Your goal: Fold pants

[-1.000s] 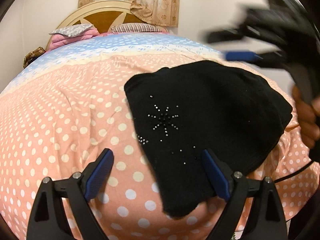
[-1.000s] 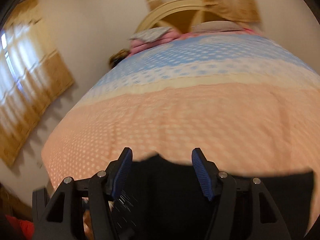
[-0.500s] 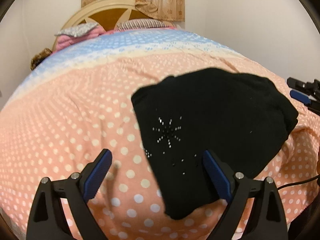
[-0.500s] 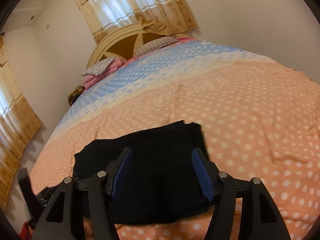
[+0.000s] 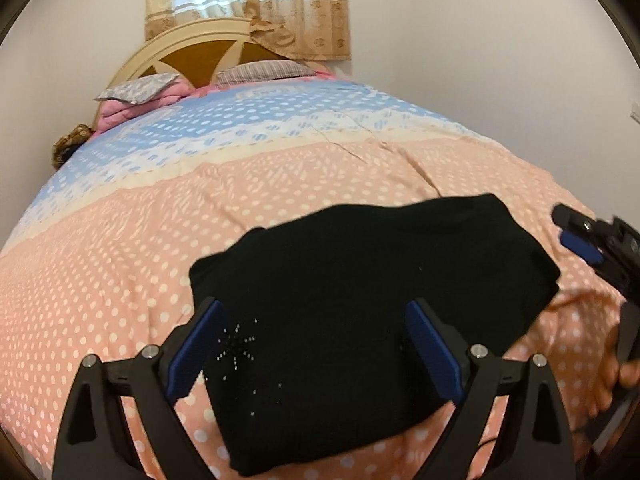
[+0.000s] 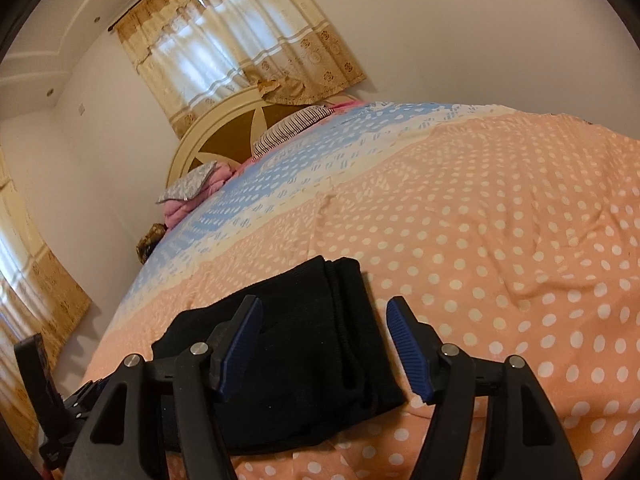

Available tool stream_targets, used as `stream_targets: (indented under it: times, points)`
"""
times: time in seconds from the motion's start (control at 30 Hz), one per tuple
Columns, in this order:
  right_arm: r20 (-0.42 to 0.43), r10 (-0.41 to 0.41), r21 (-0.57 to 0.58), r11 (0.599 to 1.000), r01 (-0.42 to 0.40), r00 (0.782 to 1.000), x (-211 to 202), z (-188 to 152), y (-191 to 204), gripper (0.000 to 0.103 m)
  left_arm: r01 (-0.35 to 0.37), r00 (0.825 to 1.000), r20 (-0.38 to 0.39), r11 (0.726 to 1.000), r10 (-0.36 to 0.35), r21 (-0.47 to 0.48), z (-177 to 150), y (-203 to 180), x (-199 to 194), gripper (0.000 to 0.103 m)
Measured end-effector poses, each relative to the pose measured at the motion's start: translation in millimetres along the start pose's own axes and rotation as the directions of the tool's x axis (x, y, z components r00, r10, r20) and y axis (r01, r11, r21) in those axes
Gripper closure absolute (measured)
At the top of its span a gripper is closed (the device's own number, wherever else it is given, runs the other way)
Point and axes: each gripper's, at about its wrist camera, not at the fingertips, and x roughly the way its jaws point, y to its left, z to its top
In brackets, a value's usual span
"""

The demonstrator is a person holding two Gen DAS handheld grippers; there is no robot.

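A: Well, the black pants (image 5: 372,300) lie folded into a thick bundle on the peach, dotted part of the bed (image 5: 120,248), close to its near edge and well away from the headboard (image 5: 192,46).

B: And the left hand-held gripper (image 5: 316,354)?

A: It hangs over the bundle with its blue pads spread wide, one near the sparkly star pattern (image 5: 236,346) and the other over plain black cloth. Nothing is pinched between them.

B: The right one?

A: The right hand-held gripper (image 6: 322,350) sits at the right end of the bundle, where the stacked folds show as ridges. Its jaws have just been opening a little; the left pad is over the cloth, the right pad over bare bedspread, and neither presses on the fabric. From the left camera you can see that tool at the bed's right edge, with a hand (image 5: 612,376) around its grip.

B: Anything else on the bed?

A: Pillows (image 6: 292,128) and a pink blanket (image 6: 180,208) up by the headboard, under the curtain (image 6: 240,40)
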Motion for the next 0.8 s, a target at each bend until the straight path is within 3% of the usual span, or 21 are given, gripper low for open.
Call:
stream_targets:
  times: [0.17, 0.33, 0.53, 0.8]
  points:
    - [-0.022, -0.038, -0.003, 0.999, 0.038, 0.999, 7.1, -4.7, -1.2, 0.034, -0.066, 0.998, -0.006, 0.998, 0.066, 0.001, -8.7, 2.2, 0.5, 0.004]
    - [-0.001, -0.018, 0.022, 1.0, 0.018, 1.0, 6.0, -6.0, -5.0, 0.034, -0.11, 0.994, 0.007, 0.993, 0.11, -0.046, -8.1, 8.3, -5.8, 0.004]
    - [-0.007, -0.048, -0.021, 0.999, 0.048, 0.999, 7.5, -8.8, 2.3, 0.034, -0.154, 0.988, 0.004, 0.987, 0.154, -0.044, -13.2, 20.1, -3.8, 0.001]
    - [-0.084, -0.041, 0.053, 0.998, 0.045, 0.996, 21.1, -9.1, -15.8, 0.032, -0.108, 0.994, -0.042, 0.984, 0.103, -0.145, -14.2, 49.0, 12.2, 0.001]
